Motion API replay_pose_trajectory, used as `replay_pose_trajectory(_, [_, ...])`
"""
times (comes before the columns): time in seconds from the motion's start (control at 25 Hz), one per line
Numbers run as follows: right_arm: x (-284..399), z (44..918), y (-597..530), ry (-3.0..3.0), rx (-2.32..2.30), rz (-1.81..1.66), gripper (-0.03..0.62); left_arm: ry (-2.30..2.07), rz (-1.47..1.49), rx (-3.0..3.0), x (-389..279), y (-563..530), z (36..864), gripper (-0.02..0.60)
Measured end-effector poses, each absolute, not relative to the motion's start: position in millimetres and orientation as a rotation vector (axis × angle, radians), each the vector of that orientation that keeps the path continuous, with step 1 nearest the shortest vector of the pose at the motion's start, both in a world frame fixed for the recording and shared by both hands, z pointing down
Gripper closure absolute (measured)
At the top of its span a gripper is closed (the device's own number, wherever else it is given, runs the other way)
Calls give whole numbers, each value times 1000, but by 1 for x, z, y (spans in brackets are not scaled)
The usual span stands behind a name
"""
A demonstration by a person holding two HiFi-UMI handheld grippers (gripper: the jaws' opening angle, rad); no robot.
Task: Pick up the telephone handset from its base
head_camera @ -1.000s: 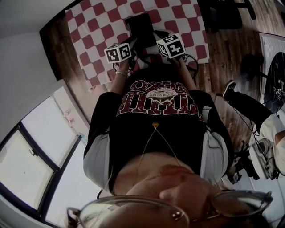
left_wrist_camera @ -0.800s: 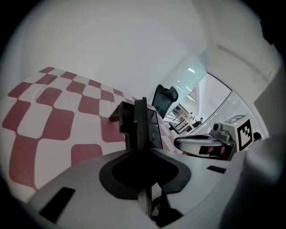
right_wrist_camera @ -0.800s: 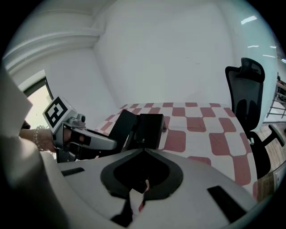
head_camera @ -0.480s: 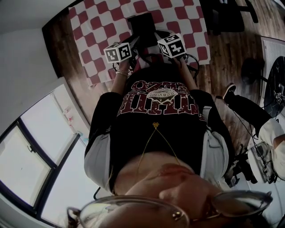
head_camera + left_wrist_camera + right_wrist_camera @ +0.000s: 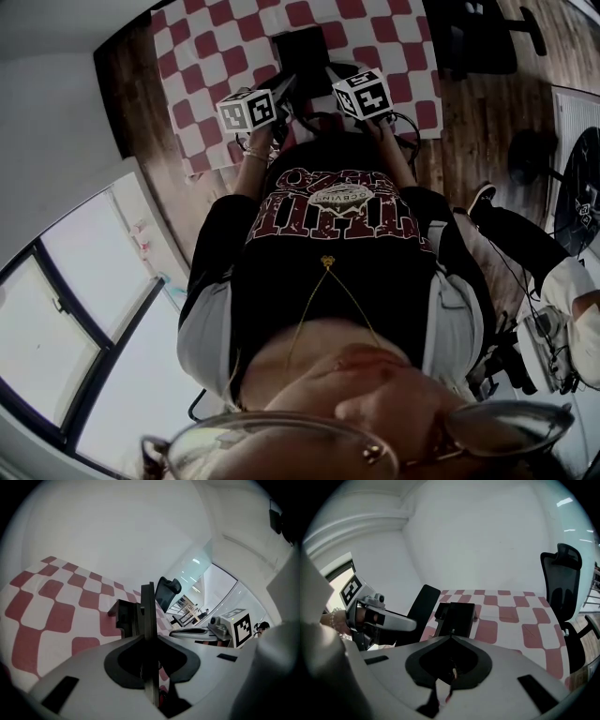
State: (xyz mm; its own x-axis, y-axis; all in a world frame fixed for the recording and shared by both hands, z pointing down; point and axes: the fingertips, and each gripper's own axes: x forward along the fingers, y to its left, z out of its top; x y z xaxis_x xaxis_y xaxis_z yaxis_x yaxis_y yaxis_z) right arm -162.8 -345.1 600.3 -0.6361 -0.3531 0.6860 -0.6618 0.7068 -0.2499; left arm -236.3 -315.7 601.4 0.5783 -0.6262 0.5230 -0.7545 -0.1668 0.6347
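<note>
Left claw [image 5: 149, 637] grips the handset [image 5: 423, 609] beside its base [image 5: 457, 617].

2 hand-held grippers [image 5: 284, 94] [image 5: 330, 79], 1 handset [image 5: 423, 609]

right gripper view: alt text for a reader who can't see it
A black telephone base sits on a red-and-white checked tablecloth, straight ahead. At left, the left gripper holds the black handset tilted just beside the base; a black office chair stands at right.
</note>
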Motion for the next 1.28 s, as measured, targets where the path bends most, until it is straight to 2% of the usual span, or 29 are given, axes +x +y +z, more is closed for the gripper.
replay_pose_trajectory(1.28, [-147, 592, -335, -2316, 708, 618, 577, -1159, -84, 1940, -241, -319, 530, 502])
